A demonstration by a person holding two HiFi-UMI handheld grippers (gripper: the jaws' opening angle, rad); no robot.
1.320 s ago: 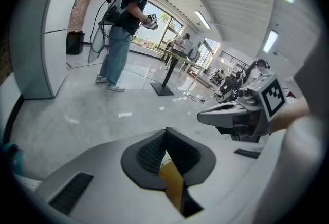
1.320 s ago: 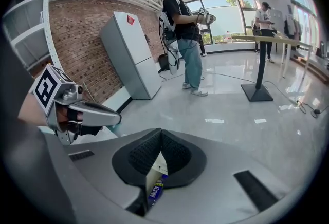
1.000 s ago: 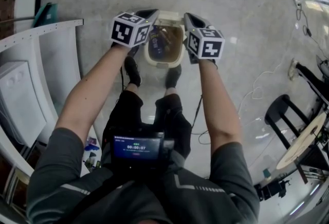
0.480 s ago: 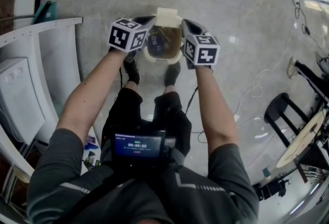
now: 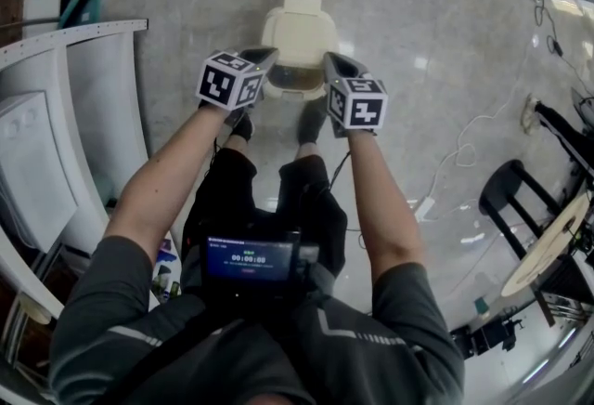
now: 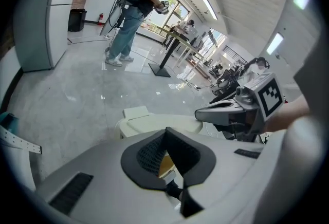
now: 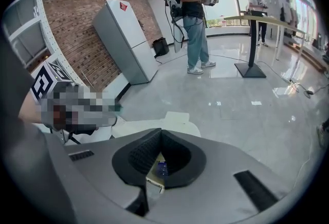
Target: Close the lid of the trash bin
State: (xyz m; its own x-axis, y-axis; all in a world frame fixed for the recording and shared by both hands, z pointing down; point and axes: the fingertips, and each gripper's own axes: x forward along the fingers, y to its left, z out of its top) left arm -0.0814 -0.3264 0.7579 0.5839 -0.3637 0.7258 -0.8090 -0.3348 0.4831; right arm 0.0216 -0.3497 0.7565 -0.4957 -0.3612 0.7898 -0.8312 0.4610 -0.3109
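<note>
The cream trash bin (image 5: 295, 85) stands on the floor in front of the person's feet. Its lid (image 5: 297, 33) lies down over the opening, with the hinge tab at the far side. A strip of the front rim shows between the two grippers. My left gripper (image 5: 268, 57) is at the bin's left front corner and my right gripper (image 5: 330, 61) at its right front corner, both just above the rim. The left gripper (image 6: 166, 131) is shut with nothing held, and the lid (image 6: 154, 123) lies beyond its tips. The right gripper (image 7: 161, 132) is likewise shut and empty above the lid (image 7: 177, 124).
White shelving (image 5: 93, 115) stands close on the left. Cables (image 5: 464, 152), a black chair (image 5: 506, 199) and a round table (image 5: 548, 250) are off to the right. A standing person (image 6: 139, 7) and a white fridge (image 7: 126, 38) are farther off on the grey floor.
The bin stood open with its contents showing; the lid has come down over it. Both grippers have drawn back toward the person and lower.
</note>
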